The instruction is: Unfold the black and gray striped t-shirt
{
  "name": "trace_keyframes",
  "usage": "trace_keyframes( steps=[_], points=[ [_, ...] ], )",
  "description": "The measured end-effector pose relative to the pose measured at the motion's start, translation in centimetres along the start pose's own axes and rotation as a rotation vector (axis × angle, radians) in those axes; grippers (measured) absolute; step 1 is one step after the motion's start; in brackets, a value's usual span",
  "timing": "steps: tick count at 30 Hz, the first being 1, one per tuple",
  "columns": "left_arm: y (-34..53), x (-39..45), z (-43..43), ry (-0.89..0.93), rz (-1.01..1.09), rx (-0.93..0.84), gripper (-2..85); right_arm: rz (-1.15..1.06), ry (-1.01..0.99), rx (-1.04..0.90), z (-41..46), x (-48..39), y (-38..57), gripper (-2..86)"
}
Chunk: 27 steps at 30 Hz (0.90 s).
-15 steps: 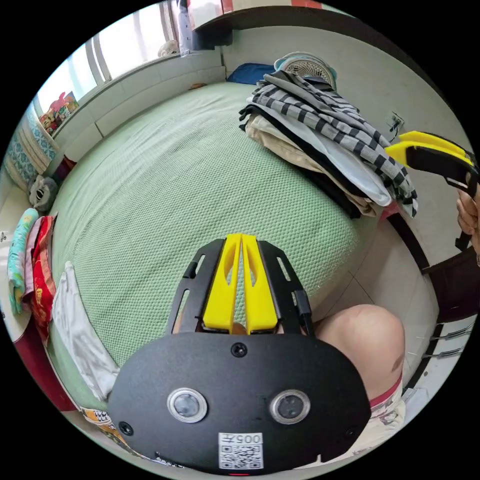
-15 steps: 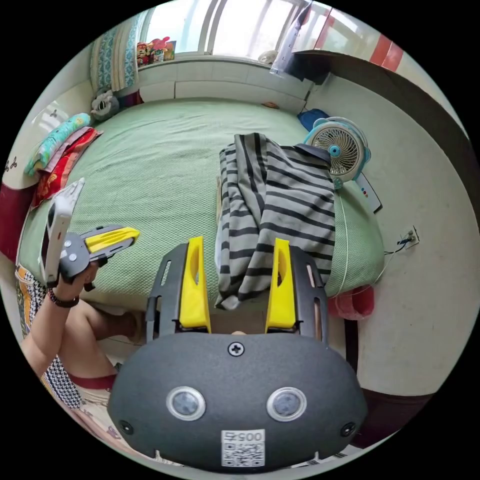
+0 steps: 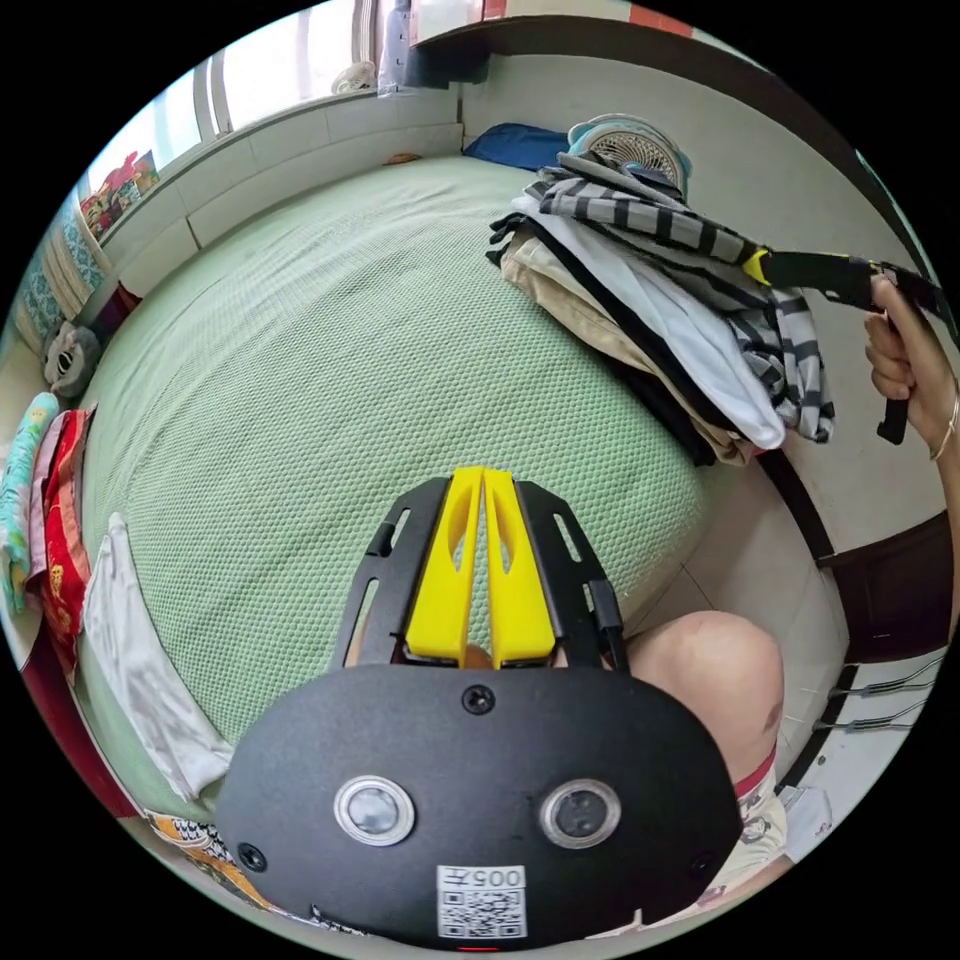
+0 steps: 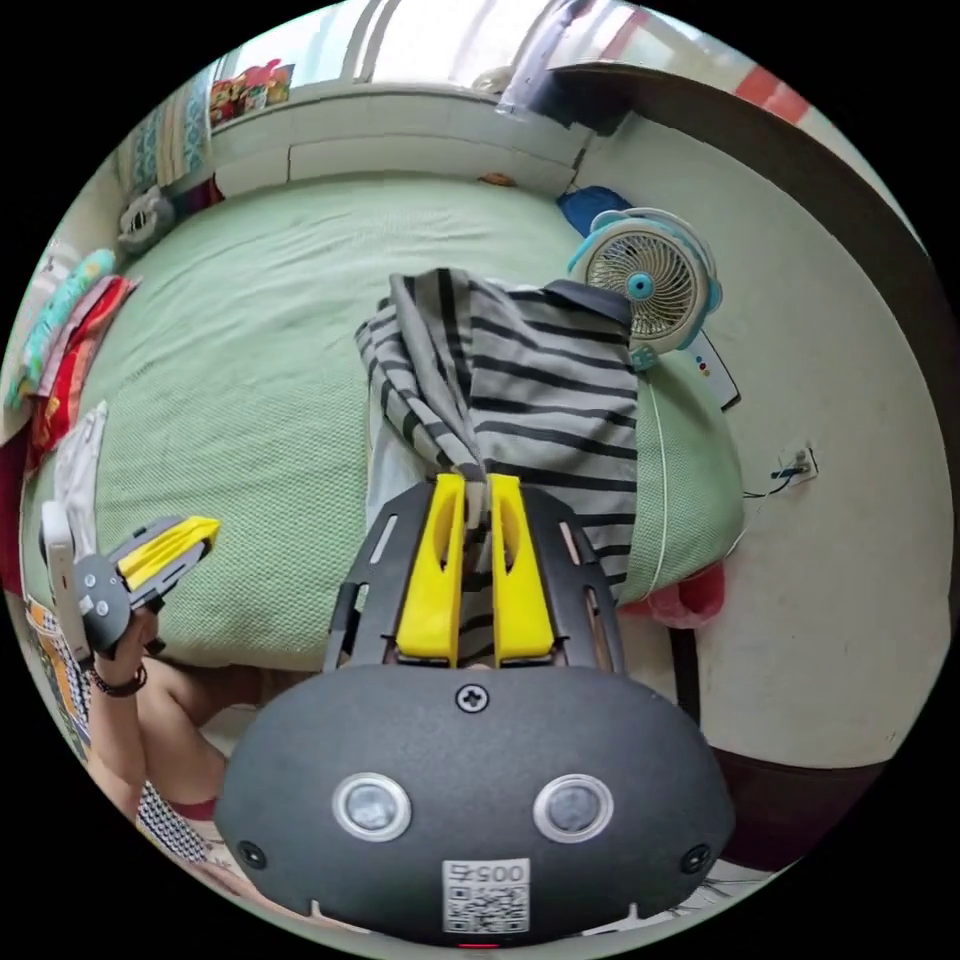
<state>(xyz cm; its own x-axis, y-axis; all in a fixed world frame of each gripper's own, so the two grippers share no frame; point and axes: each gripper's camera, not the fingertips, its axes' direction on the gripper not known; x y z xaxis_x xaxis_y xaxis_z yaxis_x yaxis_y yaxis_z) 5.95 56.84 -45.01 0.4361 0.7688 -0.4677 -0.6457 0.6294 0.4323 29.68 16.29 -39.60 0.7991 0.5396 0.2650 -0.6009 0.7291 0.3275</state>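
Observation:
The black and gray striped t-shirt lies on top of a pile of clothes at the right edge of the green bed. My right gripper is shut on a bunched fold of the shirt near its front edge, and that fold is raised off the pile. From the left gripper view, the right gripper bites into the striped shirt from the right. My left gripper hovers over bare bed with its jaws pressed together and nothing between them; it also shows low left in the right gripper view.
A small fan stands on the bed behind the pile, near the wall. Folded colourful cloths and a white cloth lie along the bed's left side. The person's knee is at the bed's near edge.
My right gripper has moved onto the striped shirt, closed on a fold and drawn it up. The left gripper stays shut over the bed.

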Motion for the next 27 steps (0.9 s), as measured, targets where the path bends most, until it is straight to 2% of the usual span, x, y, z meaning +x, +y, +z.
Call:
trace_keyframes(
  steps=[6, 10, 15, 19, 22, 24, 27],
  points=[
    [-0.3, 0.8, -0.1, -0.008, 0.028, 0.011, -0.2, 0.15, -0.093, 0.025, -1.4, 5.9, -0.2, 4.3],
    [-0.3, 0.9, 0.4, -0.031, 0.037, -0.003, -0.1, 0.096, -0.136, 0.036, -0.3, 4.4, 0.1, 8.1],
    [0.0, 0.5, 0.7, -0.038, 0.038, -0.012, -0.2, 0.012, -0.094, 0.0, 1.7, 0.5, -0.9, 14.9],
    [0.2, -0.3, 0.9, -0.049, 0.036, -0.019, -0.2, -0.043, -0.059, -0.028, 2.8, -1.5, -1.8, 16.5],
    [0.5, -1.3, 1.0, -0.042, 0.021, -0.021, -0.2, -0.076, 0.056, -0.065, 4.2, -2.9, -2.5, 12.9],
    [0.5, -2.0, 1.1, -0.031, 0.006, -0.029, -0.2, -0.026, 0.069, -0.018, 3.8, -2.3, -2.8, 6.5],
    [0.6, -2.9, 1.1, -0.001, -0.012, -0.034, -0.2, -0.013, 0.081, 0.008, 3.5, -1.9, -3.1, 3.9]
  ],
)
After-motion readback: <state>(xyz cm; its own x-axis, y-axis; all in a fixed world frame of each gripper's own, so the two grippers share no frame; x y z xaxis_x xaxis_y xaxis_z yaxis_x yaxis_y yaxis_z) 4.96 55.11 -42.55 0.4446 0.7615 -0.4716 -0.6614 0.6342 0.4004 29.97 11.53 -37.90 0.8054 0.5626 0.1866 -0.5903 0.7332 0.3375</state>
